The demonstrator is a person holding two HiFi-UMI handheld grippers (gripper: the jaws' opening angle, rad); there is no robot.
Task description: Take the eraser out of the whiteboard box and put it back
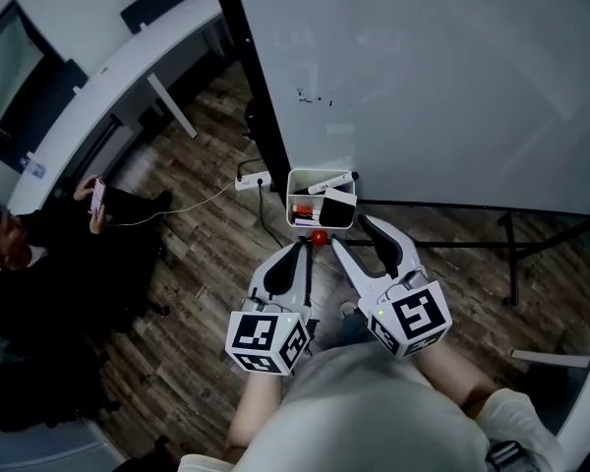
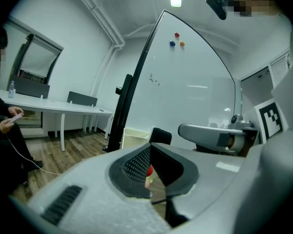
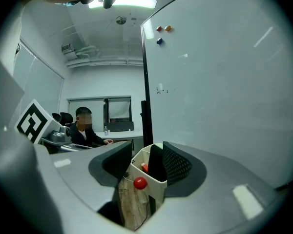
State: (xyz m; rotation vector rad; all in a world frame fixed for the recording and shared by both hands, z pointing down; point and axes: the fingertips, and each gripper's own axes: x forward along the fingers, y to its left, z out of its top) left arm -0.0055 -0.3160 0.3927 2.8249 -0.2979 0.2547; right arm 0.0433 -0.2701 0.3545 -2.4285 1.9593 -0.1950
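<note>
A white whiteboard box (image 1: 308,179) hangs at the lower edge of the whiteboard (image 1: 442,77). A black eraser (image 1: 339,206) stands in it beside some markers, and a red knob (image 1: 318,236) shows just under the box. My right gripper (image 1: 350,232) is open a little short of the box, touching nothing. In the right gripper view the box (image 3: 151,182) and the eraser (image 3: 156,164) lie ahead between the spread jaws of the right gripper (image 3: 147,152). My left gripper (image 1: 301,247) is shut and empty, beside the right one. In the left gripper view the eraser (image 2: 160,135) sticks up from the box (image 2: 135,136).
A person (image 1: 39,264) sits at the left holding a phone. A power strip (image 1: 254,179) and its cable lie on the wooden floor by the board's black post. The stand's legs (image 1: 511,254) run along the right. A white desk (image 1: 128,77) stands at the back left.
</note>
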